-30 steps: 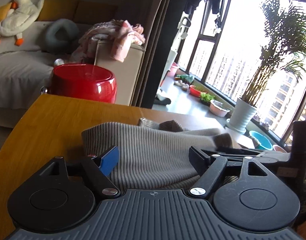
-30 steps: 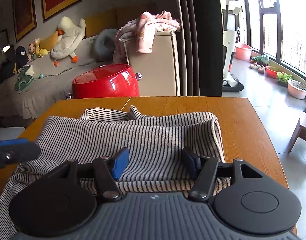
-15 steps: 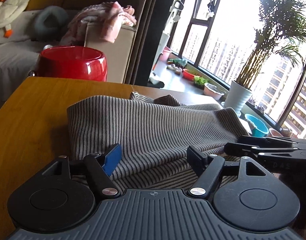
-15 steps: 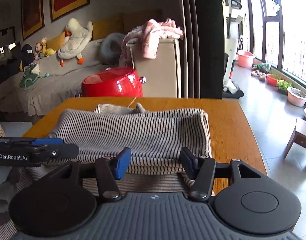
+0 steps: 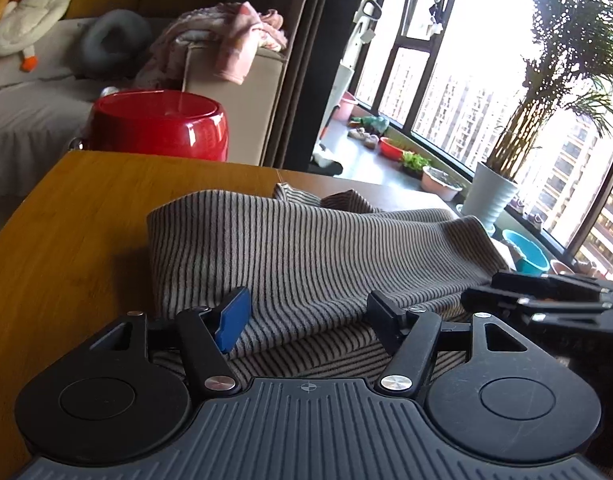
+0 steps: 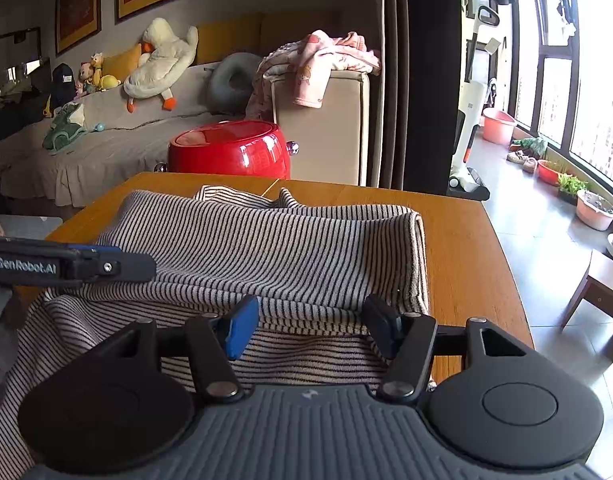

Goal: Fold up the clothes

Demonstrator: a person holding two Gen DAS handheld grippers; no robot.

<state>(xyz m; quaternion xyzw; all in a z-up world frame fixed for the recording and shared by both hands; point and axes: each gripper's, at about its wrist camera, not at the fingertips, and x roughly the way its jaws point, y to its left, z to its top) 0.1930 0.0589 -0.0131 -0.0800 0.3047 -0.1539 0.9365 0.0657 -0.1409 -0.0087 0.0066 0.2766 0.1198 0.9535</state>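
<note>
— Where does the garment (image 6: 266, 248) lie?
— On the table (image 6: 462, 248), folded over itself.
— And beyond the table?
— The stool (image 6: 230, 148) just behind its far edge, the sofa (image 6: 106, 136) further back, leftward.

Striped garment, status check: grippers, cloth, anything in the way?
Left gripper open, right gripper open, both at near edge. Striped garment folded over on wooden table, lower layer showing. Nothing in the way.

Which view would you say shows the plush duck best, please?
The right wrist view: the duck lies whole on the sofa, with its beak and orange feet visible. The left wrist view cuts it off at the frame's corner.
</note>
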